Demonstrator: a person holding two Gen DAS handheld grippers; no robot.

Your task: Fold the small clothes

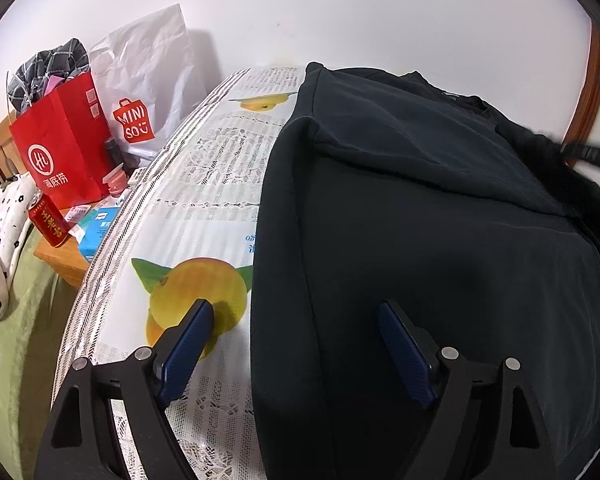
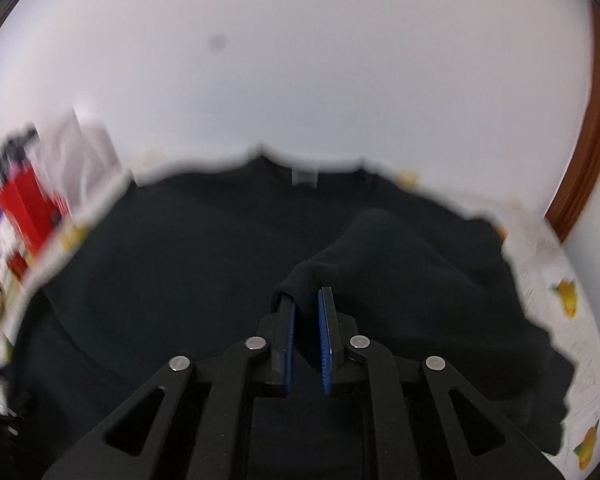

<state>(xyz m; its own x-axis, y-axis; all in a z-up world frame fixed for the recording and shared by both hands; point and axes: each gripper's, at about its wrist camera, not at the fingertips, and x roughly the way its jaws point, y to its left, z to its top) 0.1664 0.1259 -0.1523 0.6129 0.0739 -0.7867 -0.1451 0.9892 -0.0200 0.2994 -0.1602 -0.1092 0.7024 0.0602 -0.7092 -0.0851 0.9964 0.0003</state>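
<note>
A black shirt point(image 1: 420, 220) lies on a table covered with a lemon-print cloth point(image 1: 204, 200). Its left side is folded over onto the body. My left gripper point(image 1: 296, 308) is open and empty, low over the shirt's left edge, one finger over the cloth, the other over the shirt. In the right wrist view my right gripper point(image 2: 309, 294) is shut on a fold of the black shirt point(image 2: 180, 264) and holds it lifted above the rest of the garment. That view is motion-blurred. The right gripper also shows at the far right of the left wrist view point(image 1: 592, 152).
Left of the table, a wooden stand holds a red paper bag point(image 1: 64, 148), a white Miniso bag point(image 1: 148, 92), a red can point(image 1: 48, 220) and small boxes. A green bed with a patterned pillow point(image 1: 0, 248) lies at far left. A white wall stands behind, a wooden door frame point(image 2: 588, 152) at right.
</note>
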